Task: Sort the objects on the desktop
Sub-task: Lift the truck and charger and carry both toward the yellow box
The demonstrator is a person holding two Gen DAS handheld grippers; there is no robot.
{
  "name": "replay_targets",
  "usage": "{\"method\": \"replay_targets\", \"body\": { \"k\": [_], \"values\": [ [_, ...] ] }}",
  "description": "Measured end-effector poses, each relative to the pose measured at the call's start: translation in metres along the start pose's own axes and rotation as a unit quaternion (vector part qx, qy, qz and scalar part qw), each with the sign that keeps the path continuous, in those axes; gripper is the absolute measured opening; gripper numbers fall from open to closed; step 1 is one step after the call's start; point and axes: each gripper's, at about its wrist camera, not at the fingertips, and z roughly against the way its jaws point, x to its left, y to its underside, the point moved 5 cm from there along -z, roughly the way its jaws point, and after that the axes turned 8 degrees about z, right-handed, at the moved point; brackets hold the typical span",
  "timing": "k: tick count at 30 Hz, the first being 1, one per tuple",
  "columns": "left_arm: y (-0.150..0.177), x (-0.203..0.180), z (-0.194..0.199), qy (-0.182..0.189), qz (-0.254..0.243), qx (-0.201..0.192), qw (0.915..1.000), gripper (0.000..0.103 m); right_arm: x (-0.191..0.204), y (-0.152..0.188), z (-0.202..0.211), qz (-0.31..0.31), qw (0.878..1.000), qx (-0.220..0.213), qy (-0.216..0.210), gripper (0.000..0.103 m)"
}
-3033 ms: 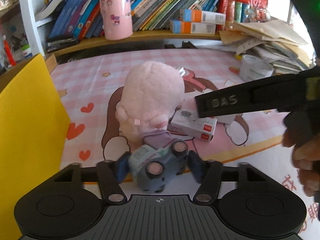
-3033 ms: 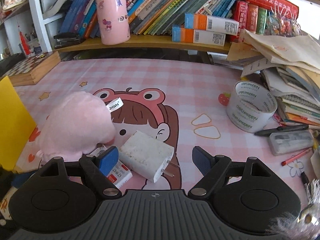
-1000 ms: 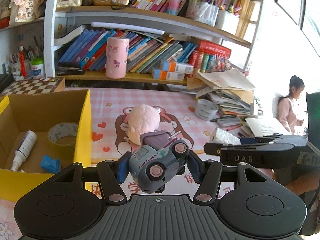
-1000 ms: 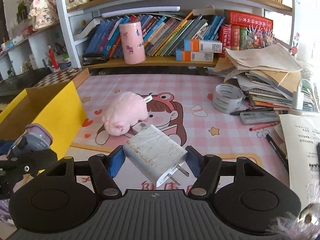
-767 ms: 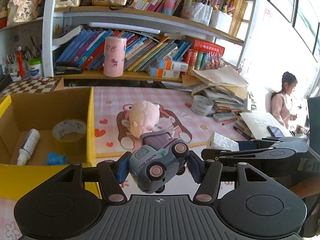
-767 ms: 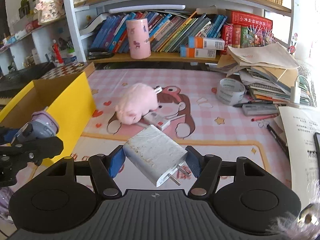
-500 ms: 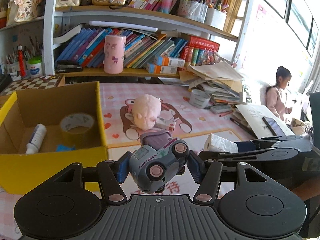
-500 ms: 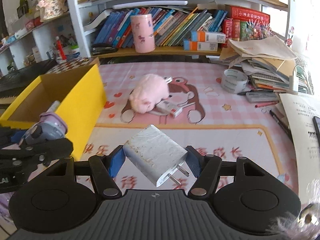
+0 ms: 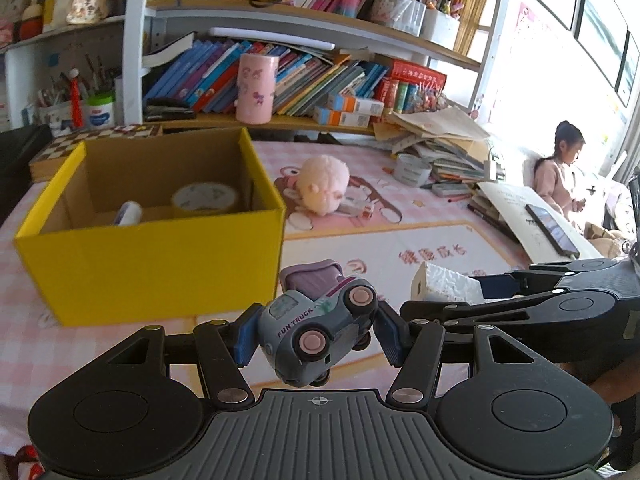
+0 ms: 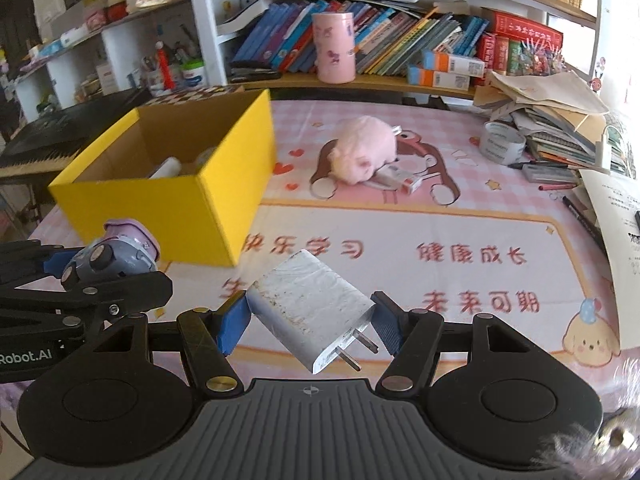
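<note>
My left gripper [image 9: 316,334] grips the truck [image 9: 316,332] and my right gripper [image 10: 308,322] the charger [image 10: 310,308], both in the air short of the box [image 9: 160,256]. Tape [image 9: 206,198] and a bottle [image 9: 128,213] lie inside already; the plush [image 10: 366,154] and a small carton [image 10: 400,178] remain on the mat.

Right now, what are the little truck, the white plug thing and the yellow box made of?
Toy truck: looks like glossy moulded plastic, with smooth shiny grey body and pink wheel hubs.
White charger: probably hard plastic, matte and scuffed with specks, plus two bare metal prongs.
Yellow box: cardboard, yellow outside and plain brown inside, with folded edges.
</note>
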Motion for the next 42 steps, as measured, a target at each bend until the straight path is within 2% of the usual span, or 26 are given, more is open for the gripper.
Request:
{"method": "replay_targets", "body": {
  "k": [21, 42],
  "values": [
    [0.039, 0.054, 0.065, -0.022, 0.017, -0.007, 0.9996, 0.058, 0.095, 0.033, 0.018, 0.022, 0.999, 0.014, -0.04, 0.062],
    [0.044, 0.089, 0.092, -0.059, 0.059, -0.028, 0.9961, 0.058, 0.143, 0.019, 0.013, 0.074, 0.994, 0.016, -0.08, 0.062]
  ]
}}
